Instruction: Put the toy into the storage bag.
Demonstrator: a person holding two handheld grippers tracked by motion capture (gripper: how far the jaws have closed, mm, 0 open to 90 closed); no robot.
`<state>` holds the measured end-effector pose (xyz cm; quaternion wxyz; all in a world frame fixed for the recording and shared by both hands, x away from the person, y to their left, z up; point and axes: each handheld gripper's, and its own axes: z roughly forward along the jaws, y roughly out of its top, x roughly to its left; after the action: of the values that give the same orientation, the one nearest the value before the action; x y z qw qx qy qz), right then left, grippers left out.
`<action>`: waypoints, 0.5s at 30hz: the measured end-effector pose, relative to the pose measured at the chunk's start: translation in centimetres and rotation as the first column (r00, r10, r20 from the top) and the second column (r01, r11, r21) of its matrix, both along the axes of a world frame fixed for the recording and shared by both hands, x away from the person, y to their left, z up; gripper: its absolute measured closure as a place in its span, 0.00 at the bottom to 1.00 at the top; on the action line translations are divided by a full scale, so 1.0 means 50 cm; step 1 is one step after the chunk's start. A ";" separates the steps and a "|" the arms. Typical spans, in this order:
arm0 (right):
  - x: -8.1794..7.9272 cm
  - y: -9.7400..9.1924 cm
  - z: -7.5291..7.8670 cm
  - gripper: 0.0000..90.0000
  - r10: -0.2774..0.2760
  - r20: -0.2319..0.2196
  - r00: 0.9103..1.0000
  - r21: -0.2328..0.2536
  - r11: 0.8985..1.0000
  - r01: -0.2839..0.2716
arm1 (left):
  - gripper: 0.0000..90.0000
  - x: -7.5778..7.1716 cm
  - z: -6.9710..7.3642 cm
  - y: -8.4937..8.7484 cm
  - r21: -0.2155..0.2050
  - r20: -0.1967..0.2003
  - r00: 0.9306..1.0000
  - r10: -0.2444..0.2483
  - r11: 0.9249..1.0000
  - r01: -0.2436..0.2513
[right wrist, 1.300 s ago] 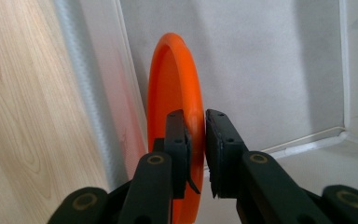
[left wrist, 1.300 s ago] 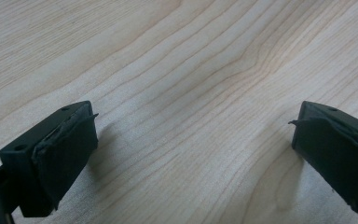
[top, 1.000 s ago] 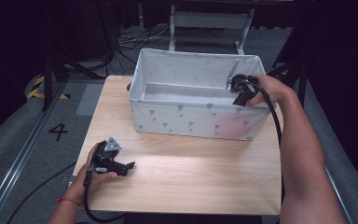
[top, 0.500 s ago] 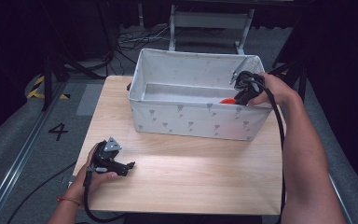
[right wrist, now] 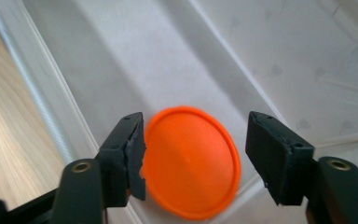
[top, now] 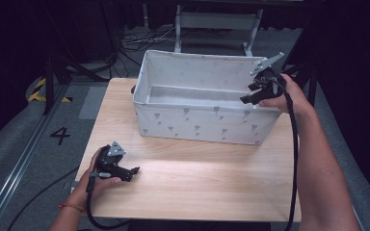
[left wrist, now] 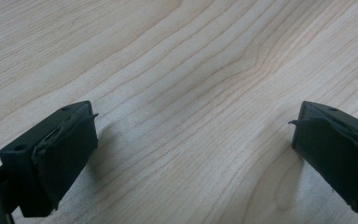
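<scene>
Flat round orange disc point(right wrist: 191, 161) in white fabric bin point(top: 207, 127), right tongs point(right wrist: 196, 154) just opened around it, left tongs point(left wrist: 191, 158) open over table point(left wrist: 177, 70).

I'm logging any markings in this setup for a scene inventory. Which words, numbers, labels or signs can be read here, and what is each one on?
"4": a dark numeral on the grey floor left of the wooden table, in the high view.
The small grey marks printed on the white fabric bin are a pattern, not lettering.
The orange disc in the bin is plain, with no text.
</scene>
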<state>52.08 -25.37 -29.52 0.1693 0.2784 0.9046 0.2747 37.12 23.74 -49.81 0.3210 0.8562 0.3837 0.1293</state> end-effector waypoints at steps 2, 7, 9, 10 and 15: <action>-0.011 -0.005 0.005 0.36 -0.006 0.021 1.000 0.054 0.999 0.005 | 0.00 0.000 0.000 0.000 -0.001 0.000 1.000 0.001 1.000 -0.001; -0.042 -0.015 0.010 0.30 -0.047 0.075 0.996 0.132 0.991 0.037 | 0.00 0.000 0.000 0.000 0.002 0.002 1.000 -0.001 1.000 0.001; -0.051 -0.020 0.011 0.29 -0.060 0.089 0.994 0.147 0.988 0.047 | 0.01 0.000 0.000 0.000 0.004 0.003 1.000 -0.001 1.000 0.001; -0.055 -0.023 0.012 0.28 -0.070 0.099 0.993 0.156 0.986 0.054 | 0.00 0.000 0.000 0.000 0.004 0.003 1.000 -0.001 1.000 0.001; -0.079 -0.034 0.018 0.26 -0.108 0.137 0.985 0.172 0.981 0.084 | 0.00 0.000 0.000 0.000 0.004 0.004 1.000 -0.001 1.000 0.001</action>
<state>48.11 -27.05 -28.64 0.2244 0.3141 0.8493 0.3601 37.12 23.76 -49.80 0.3200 0.8567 0.3825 0.1316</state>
